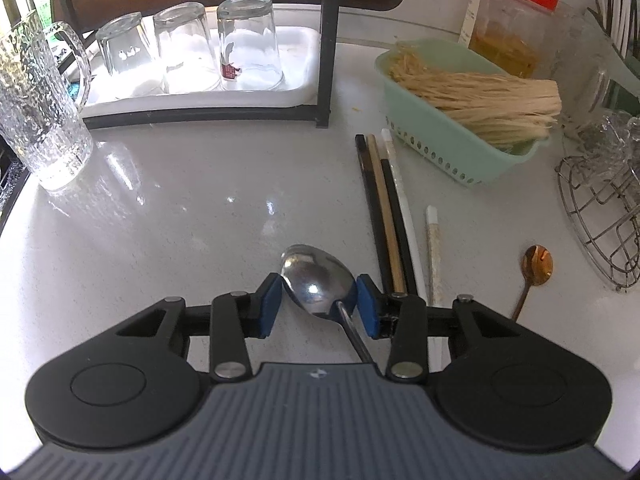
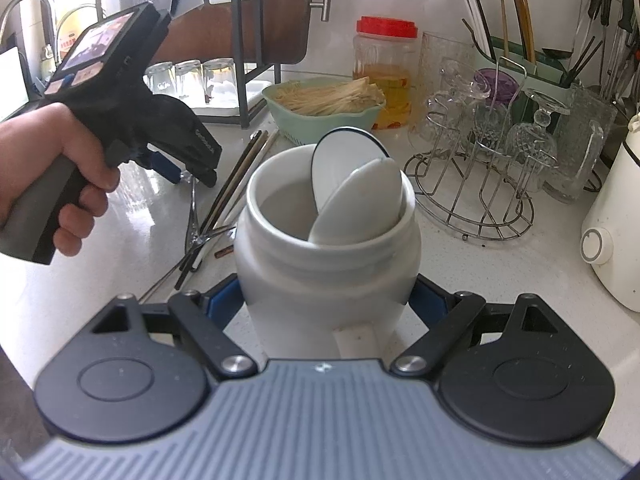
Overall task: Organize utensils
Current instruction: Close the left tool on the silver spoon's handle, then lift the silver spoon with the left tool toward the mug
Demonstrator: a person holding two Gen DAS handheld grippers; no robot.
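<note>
My left hand-held gripper (image 1: 318,300) sits low over the desk (image 1: 180,216) with its blue pads on either side of the bowl of a steel spoon (image 1: 316,276); the pads look to be touching the bowl's edges, so I read it as clenched on the spoon, though how firm the hold is I cannot tell. The spoon's handle runs back under the hand-held gripper's body. Just beside it on the right lie several chopsticks (image 1: 386,216) in a loose row, then a small copper-coloured spoon (image 1: 536,268), and farther off a green basket (image 1: 444,136) of dry noodles. My right hand-held gripper (image 2: 326,304) is clamped around a white jar (image 2: 326,240), which stands upright on the desk and already holds two white ceramic spoons (image 2: 356,196) leaning against its rim. I judge the step in hand to be picking up the steel spoon; the next move calls for lifting it clear without letting the curved bowl slip from the pads, then carrying it across to the jar's mouth and tipping it in handle first. The left view alone shows the pads against the spoon's bowl and the copper spoon; the right view alone shows the jar, its contents, the hand (image 2: 60,176) gripping the left tool, and a wire rack (image 2: 476,184) of glasses beyond.
</note>
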